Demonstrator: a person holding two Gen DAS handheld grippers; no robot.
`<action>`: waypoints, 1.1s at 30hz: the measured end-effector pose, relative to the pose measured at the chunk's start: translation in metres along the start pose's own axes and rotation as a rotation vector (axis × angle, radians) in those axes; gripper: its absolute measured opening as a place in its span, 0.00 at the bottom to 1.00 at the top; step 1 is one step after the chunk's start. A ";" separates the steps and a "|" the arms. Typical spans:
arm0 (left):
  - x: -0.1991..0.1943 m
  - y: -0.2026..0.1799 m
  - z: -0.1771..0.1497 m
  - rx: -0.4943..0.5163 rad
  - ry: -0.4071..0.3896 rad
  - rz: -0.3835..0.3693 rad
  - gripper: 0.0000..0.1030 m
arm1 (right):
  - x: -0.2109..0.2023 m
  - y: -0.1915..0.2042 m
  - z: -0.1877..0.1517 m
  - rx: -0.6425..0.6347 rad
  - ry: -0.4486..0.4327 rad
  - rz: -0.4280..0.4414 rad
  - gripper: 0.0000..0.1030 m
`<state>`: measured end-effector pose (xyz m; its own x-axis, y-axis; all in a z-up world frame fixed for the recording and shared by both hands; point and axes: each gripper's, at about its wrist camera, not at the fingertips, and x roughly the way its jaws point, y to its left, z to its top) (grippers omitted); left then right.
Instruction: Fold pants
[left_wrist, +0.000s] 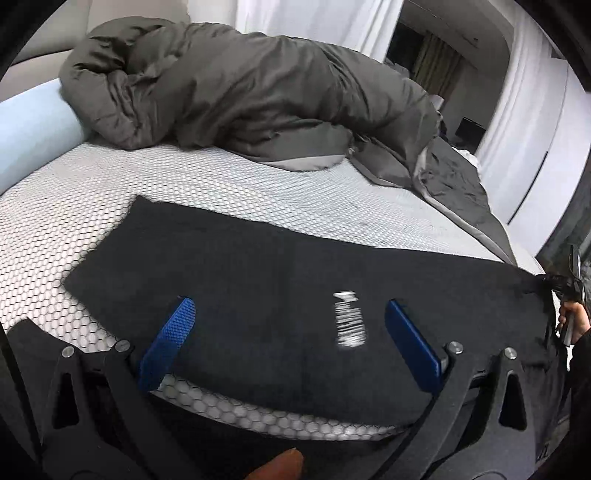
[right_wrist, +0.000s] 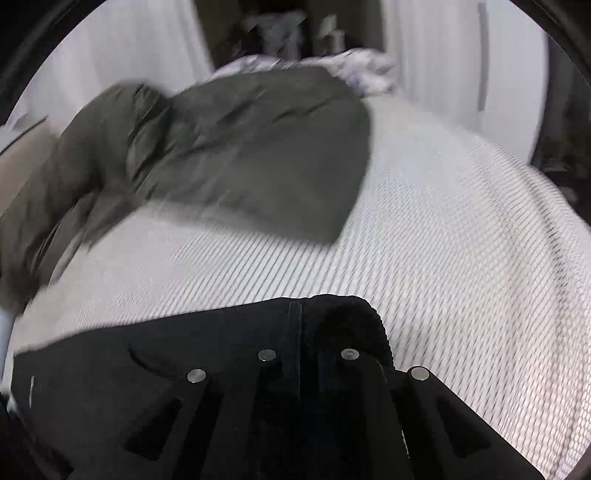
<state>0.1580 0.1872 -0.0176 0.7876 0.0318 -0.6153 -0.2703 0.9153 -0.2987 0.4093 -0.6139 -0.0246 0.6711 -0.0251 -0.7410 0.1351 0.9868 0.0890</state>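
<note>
Left wrist view shows one pair of black pants (left_wrist: 258, 280) spread flat across a bed (left_wrist: 221, 177) with a white honeycomb-patterned cover. One white printed label (left_wrist: 349, 319), blurred, sits on the dark cloth. The left gripper (left_wrist: 288, 332) hovers just above the near edge of the pants with its two blue fingers (left_wrist: 166, 343) spread wide apart, grasping nothing. One rumpled grey duvet (left_wrist: 240, 85) is heaped along the far side of the bed, and one pale blue bolster (left_wrist: 33, 129) lies at the far left. White curtains (left_wrist: 524, 129) hang at the right. At the right edge, the right gripper (left_wrist: 565, 286) pinches one end of the pants.

Right wrist view is smeared with motion blur. The right gripper (right_wrist: 310, 332) is clenched on a bunched, ribbed edge of the pants (right_wrist: 347, 321), with its fingers hidden under the black cloth. The rest of the garment trails off to the left over the bed (right_wrist: 443, 240), with the duvet (right_wrist: 240, 147) beyond.
</note>
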 end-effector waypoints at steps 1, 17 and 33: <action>-0.001 0.004 0.001 -0.017 0.003 0.009 0.99 | 0.005 -0.002 0.005 0.011 0.009 -0.037 0.08; 0.035 0.084 0.007 -0.362 0.245 -0.015 0.84 | -0.164 0.042 -0.118 0.122 -0.192 0.170 0.94; 0.059 0.133 0.041 -0.479 0.109 0.152 0.03 | -0.173 -0.044 -0.202 0.391 -0.171 0.116 0.94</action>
<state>0.1916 0.3275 -0.0641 0.6645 0.0845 -0.7425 -0.6205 0.6162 -0.4851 0.1400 -0.6209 -0.0345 0.8047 0.0240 -0.5932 0.2950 0.8509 0.4347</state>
